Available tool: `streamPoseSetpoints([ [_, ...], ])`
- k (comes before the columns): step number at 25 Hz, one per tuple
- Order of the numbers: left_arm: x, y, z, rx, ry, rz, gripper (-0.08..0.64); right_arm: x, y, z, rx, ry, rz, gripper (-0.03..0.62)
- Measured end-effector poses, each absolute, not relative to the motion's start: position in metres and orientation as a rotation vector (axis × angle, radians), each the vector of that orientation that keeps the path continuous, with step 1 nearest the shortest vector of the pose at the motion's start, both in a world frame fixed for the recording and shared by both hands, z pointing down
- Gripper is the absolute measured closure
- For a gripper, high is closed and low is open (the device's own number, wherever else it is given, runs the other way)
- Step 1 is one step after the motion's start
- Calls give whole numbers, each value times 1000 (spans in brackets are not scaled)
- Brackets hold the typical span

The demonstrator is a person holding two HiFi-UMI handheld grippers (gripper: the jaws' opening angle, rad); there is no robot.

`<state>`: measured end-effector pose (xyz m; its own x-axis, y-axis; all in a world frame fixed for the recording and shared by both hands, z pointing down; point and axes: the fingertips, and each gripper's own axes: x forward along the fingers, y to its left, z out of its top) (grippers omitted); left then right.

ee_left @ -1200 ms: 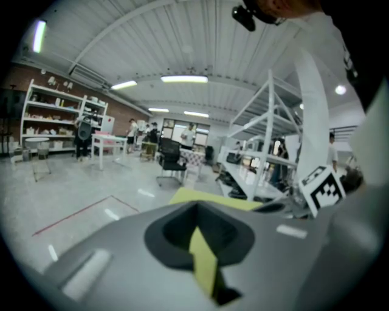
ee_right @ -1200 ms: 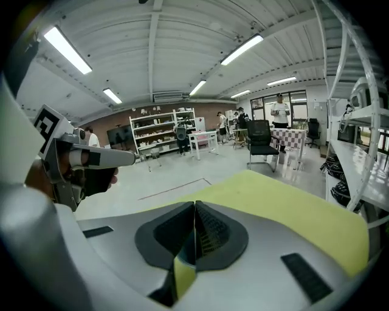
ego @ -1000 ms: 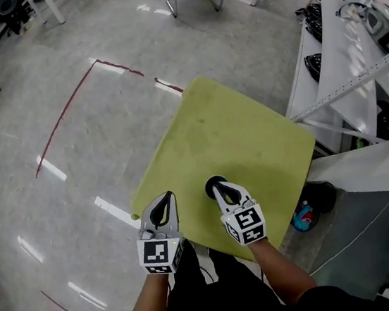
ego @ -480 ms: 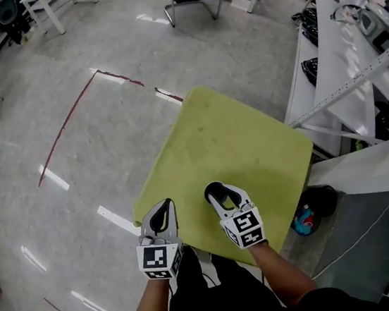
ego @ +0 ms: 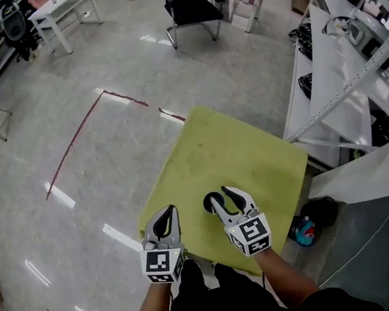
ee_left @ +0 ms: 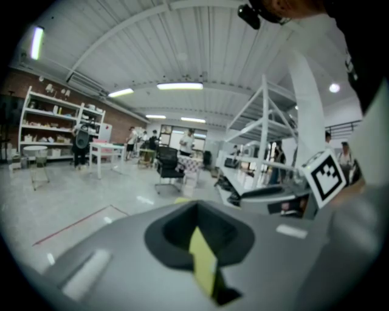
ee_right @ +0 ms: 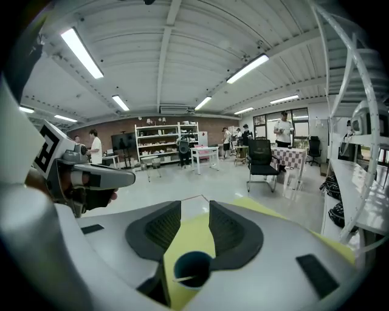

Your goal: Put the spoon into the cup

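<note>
A dark blue cup [ee_right: 193, 269] stands on the yellow-green table [ego: 229, 147], near its front edge. A pale spoon handle [ee_right: 184, 279] leans inside the cup against its rim. My right gripper [ee_right: 194, 209] hangs above the cup, jaws open, nothing between them. From the head view the cup [ego: 213, 202] peeks out just left of the right gripper [ego: 226, 194]. My left gripper [ego: 164, 216] hovers over the table's front left corner, shut and empty. Its closed jaws fill the left gripper view [ee_left: 196, 209], with a sliver of table between them.
White shelving racks [ego: 342, 60] with dark items run along the table's right side. A black chair [ego: 189, 2] and a white table [ego: 61, 9] stand farther off on the grey floor. Red tape lines [ego: 71, 139] mark the floor to the left.
My right gripper has opened and risen off the cup, leaving the spoon in it. The left gripper has lifted slightly.
</note>
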<state>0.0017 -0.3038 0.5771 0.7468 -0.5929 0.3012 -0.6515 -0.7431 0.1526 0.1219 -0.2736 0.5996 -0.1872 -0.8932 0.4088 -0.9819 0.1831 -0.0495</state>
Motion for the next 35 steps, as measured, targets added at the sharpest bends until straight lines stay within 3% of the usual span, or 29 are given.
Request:
streamPoseSetpoints([
  [4,10,-300,557,2739,-967,311,554,124,-273,567,1818,-2200,350,475],
  [9,20,-309,519,2795,-986,234,554,131,-269,524,1893,-2220,213,559],
  [15,25,-303,491,2840,-969,182,554,129,-264,498,1931,-2236,159,584],
  [35,28,-292,467,2894,-948,111,554,132,-259,464,1996,-2250,39,586],
])
